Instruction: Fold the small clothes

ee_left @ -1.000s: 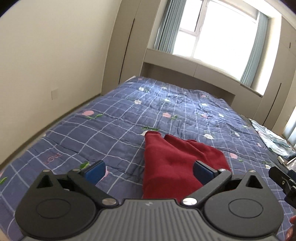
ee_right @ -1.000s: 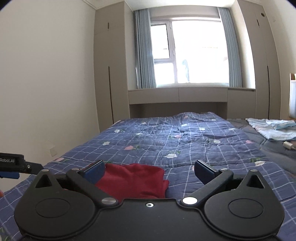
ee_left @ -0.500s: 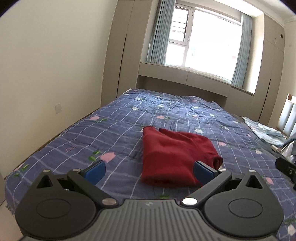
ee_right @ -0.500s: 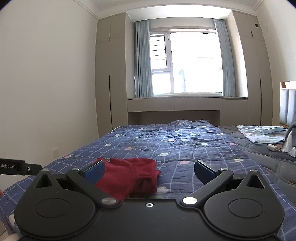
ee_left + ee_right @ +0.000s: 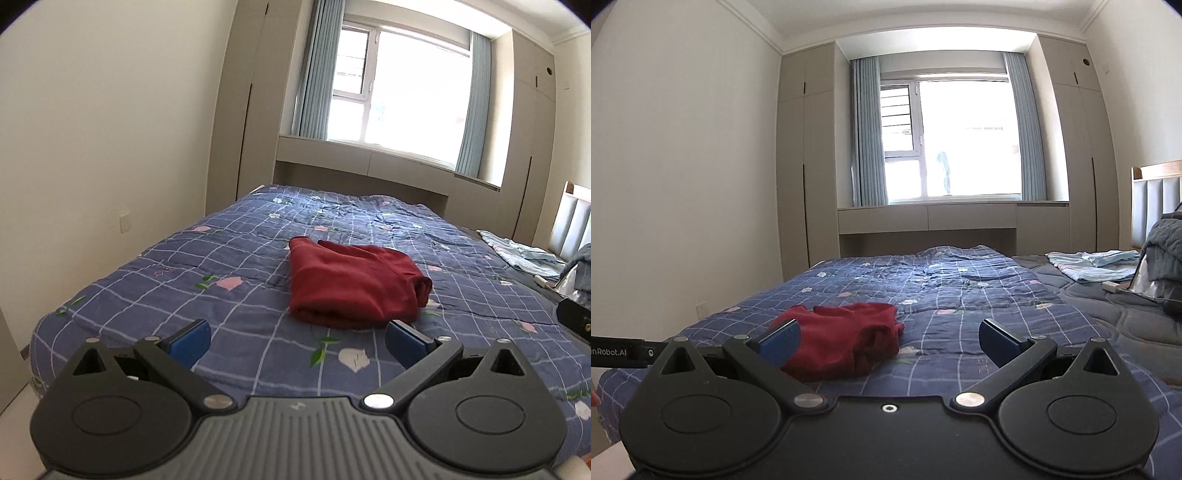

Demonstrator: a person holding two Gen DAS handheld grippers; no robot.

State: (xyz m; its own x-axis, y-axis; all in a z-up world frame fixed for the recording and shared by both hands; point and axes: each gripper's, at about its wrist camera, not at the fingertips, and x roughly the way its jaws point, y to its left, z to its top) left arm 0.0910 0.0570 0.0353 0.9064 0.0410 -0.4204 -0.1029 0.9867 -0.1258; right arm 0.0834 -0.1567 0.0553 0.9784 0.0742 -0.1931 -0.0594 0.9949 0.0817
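Note:
A folded dark red garment point(image 5: 351, 284) lies on the blue checked quilt point(image 5: 221, 258) near the bed's front edge. It also shows in the right wrist view point(image 5: 842, 339). My left gripper point(image 5: 297, 341) is open and empty, held back from the garment, which lies ahead and slightly right. My right gripper point(image 5: 890, 341) is open and empty, with the garment ahead to its left, behind its left finger. Neither gripper touches the cloth.
Light blue clothes point(image 5: 1089, 264) lie at the bed's far right, next to a grey bundle point(image 5: 1163, 254) and a padded headboard point(image 5: 1152, 206). Wardrobes and a window bench point(image 5: 927, 218) stand behind the bed. A wall is on the left.
Both grippers have pulled back and risen away from the red garment, which now lies folded further ahead on the quilt. Both stay open.

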